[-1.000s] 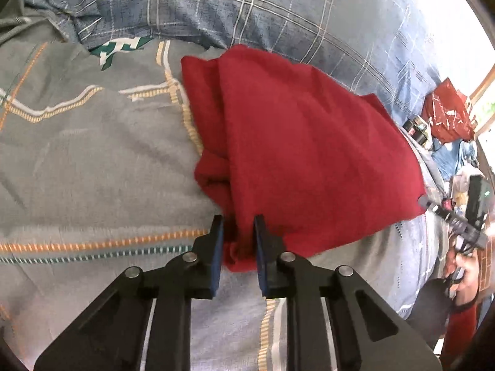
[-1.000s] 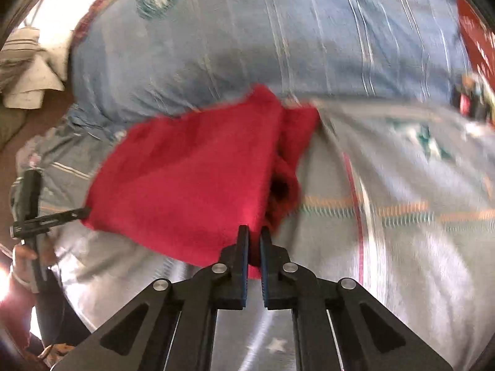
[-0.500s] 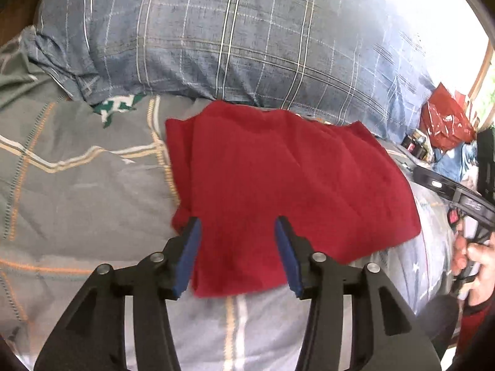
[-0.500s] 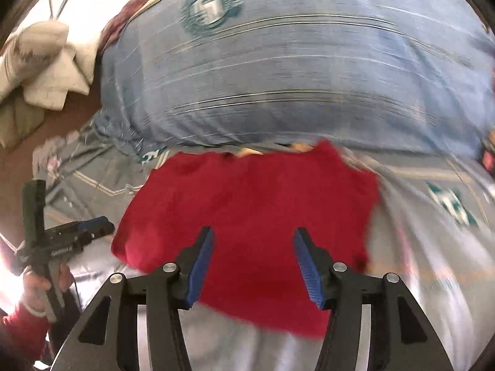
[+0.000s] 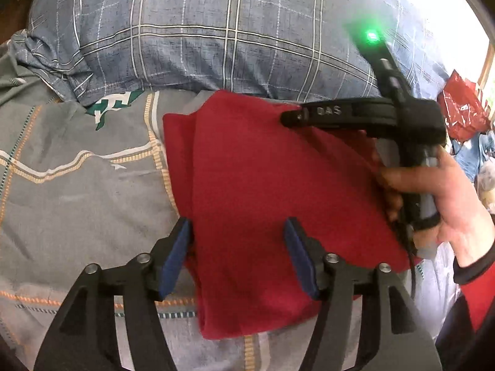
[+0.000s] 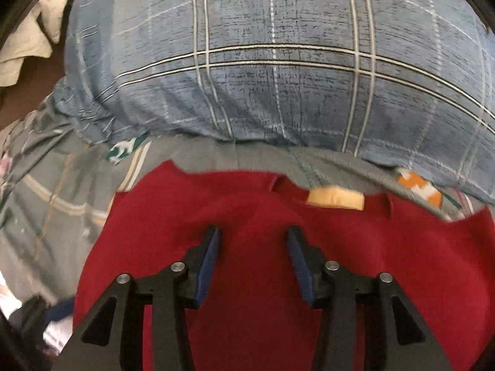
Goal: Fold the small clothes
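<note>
A red garment (image 5: 278,191) of soft, matt knit cloth with a faintly fuzzy surface and a small tan fabric label (image 6: 335,201) lies on a grey printed bedsheet (image 5: 77,191) of smooth, matt woven cotton. Behind it sits a blue checked pillow (image 5: 216,31) in a slightly mottled, matt weave. Both grippers, left (image 5: 236,255) and right (image 6: 253,262), are matt black plastic with shiny metal pins and dull blue rubbery pads.

A blue plaid pillow (image 5: 216,37) lies on grey patterned bedding (image 5: 77,191), daylight at right.

Red garment (image 6: 247,278) cut off at bottom edge
</note>
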A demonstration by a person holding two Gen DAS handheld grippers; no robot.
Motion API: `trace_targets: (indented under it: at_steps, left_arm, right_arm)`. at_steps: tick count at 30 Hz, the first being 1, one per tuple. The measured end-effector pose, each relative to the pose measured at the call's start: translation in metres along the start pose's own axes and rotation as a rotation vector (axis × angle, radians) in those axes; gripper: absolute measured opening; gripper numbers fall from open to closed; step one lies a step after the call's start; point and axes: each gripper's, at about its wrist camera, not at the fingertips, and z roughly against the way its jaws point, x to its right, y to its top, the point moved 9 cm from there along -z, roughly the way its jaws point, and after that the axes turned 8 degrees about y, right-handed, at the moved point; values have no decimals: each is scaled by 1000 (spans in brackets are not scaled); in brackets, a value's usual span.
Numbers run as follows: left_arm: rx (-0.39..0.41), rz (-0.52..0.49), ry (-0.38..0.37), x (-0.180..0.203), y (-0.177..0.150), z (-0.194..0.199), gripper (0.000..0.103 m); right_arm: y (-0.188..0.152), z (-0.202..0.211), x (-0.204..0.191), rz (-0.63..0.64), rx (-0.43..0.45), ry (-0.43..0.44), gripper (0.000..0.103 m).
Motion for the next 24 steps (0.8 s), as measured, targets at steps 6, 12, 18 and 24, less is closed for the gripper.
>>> trace_targets:
  at_steps: [6,12,18,24]
  left_arm:
    - [-1,13,-5,-4,-3,1,61]
    - [-6,20,-13,-5,-4,-1,61]
    - [-5,20,0,-6,-4,-3,61]
    - [-25,70,-50,-12,-2,-1,61]
  right_arm:
    - [3,17,-8,-3,3,12,48]
    - [-1,45,-36,69,16,48,48]
    - [-16,1,-34,81,-64,-1,52]
    - [-8,14,-50,120,-56,1,56]
